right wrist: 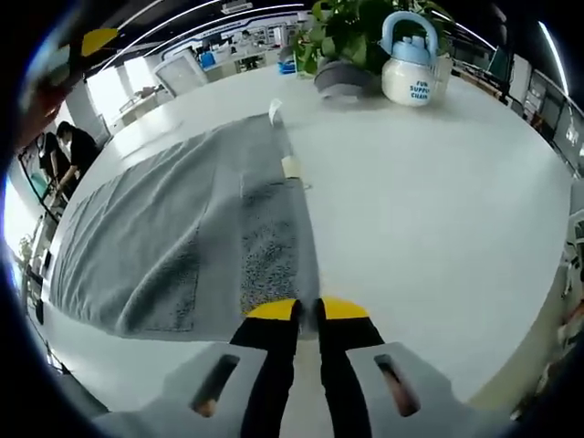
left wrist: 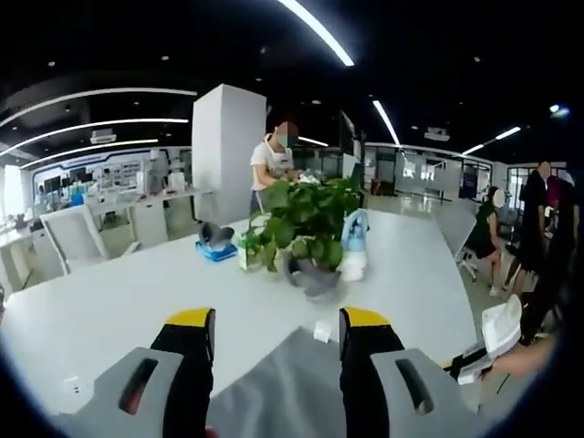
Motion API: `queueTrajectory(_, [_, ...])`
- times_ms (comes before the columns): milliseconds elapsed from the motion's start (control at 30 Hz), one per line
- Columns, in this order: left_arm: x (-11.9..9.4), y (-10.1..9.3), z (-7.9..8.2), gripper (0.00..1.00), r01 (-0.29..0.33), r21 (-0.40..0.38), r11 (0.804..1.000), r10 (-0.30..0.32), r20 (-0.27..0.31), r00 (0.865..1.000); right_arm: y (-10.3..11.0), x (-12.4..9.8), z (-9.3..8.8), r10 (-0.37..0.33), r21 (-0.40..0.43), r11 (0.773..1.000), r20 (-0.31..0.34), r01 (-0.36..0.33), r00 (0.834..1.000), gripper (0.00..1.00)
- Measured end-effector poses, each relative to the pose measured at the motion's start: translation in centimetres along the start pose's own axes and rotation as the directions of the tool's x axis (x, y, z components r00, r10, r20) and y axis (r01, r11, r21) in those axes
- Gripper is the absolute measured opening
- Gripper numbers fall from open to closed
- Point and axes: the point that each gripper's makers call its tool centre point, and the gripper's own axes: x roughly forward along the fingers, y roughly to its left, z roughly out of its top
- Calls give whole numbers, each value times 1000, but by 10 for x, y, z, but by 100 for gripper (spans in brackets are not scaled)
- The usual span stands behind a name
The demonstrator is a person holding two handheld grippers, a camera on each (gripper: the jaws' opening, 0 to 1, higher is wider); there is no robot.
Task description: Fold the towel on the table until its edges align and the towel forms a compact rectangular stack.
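Right claw: jaws almost together at the near edge of the table, yellow tips pinched on the towel's near right edge; the cloth runs between the two black fingers.
Towel, right gripper view: grey, spread flat on the white table, reaching from the claw away to the far left; its right edge is doubled over in a narrow strip with a darker, speckled underside just beyond the tips.
Tag: small pale label on the towel's right edge, farther along than the claw.
Left claw: jaws wide apart, holding nothing visible; the tips hang over the near part of the table.
Towel, left gripper view: a grey peak of cloth rises between the two fingers, below the tips; whether either finger touches it cannot be told.
Scrap: small white piece on the table just left of the right finger.
Plant: leafy green, in a grey pot, mid-table, well beyond both claws.
Kettle: white with a blue lid and handle, just right of the plant.
Blue item: on the table left of the plant; too small to tell.
Far: people standing and sitting beyond the table, white chairs at the left.
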Motion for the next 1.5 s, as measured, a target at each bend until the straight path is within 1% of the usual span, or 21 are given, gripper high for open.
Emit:
queueTrajectory(67, [7, -3, -1, 56, 6, 1, 1000, -6, -2, 1000, 0, 0, 0, -4, -10, 1000, 2, 4, 1000, 4])
queueTrajectory(200, [25, -1, -7, 55, 17, -9, 1000, -17, -9, 1000, 1, 1, 1, 1, -17, 1000, 4, -1, 1000, 2])
queueTrajectory(367, [46, -8, -19, 52, 45, -14, 999, -46, -33, 998, 0, 1, 1, 3, -3, 1000, 4, -3, 1000, 2])
queueTrajectory(600, [83, -21, -40, 50, 84, 0, 996, -84, -74, 994, 0, 1, 1, 4, -1, 1000, 6, -4, 1000, 2])
queueTrajectory(700, [95, -24, -45, 49, 96, -3, 995, -96, -79, 992, -1, 1, 1, 8, 9, 1000, 8, -8, 1000, 1])
queueTrajectory(767, [102, -27, -47, 48, 107, -4, 994, -107, -72, 992, -1, 1, 1, 9, 14, 1000, 9, -9, 1000, 1])
queueTrajectory(900, [118, -26, -54, 47, 115, -16, 993, -116, -71, 991, -1, 2, 1, 8, 16, 1000, 9, -8, 1000, 1])
queueTrajectory(967, [126, -27, -62, 46, 120, -21, 993, -121, -79, 989, -1, 2, 1, 7, 13, 1000, 8, -7, 1000, 1])
queueTrajectory(1067, [137, -29, -77, 44, 133, -4, 991, -132, -108, 985, -2, 3, 0, 12, 21, 1000, 3, -12, 1000, 0])
queueTrajectory(1167, [148, -29, -95, 43, 142, 15, 990, -138, -150, 979, -2, 3, 0, 19, 43, 999, 7, -19, 1000, 0])
queueTrajectory(1233, [153, -29, -102, 43, 140, 7, 990, -137, -164, 977, -2, 3, 0, 22, 50, 999, 10, -23, 1000, 0])
queueTrajectory(1367, [164, -31, -111, 41, 147, 9, 989, -143, -168, 975, -1, 3, 0, 25, 55, 998, 14, -26, 1000, 0])
queueTrajectory(1433, [171, -31, -119, 39, 144, -4, 990, -142, -179, 974, -1, 3, 0, 26, 51, 998, 14, -26, 1000, 0])
queueTrajectory(1500, [177, -31, -129, 37, 136, -46, 990, -142, -188, 972, -1, 4, 0, 26, 51, 998, 15, -26, 1000, 0])
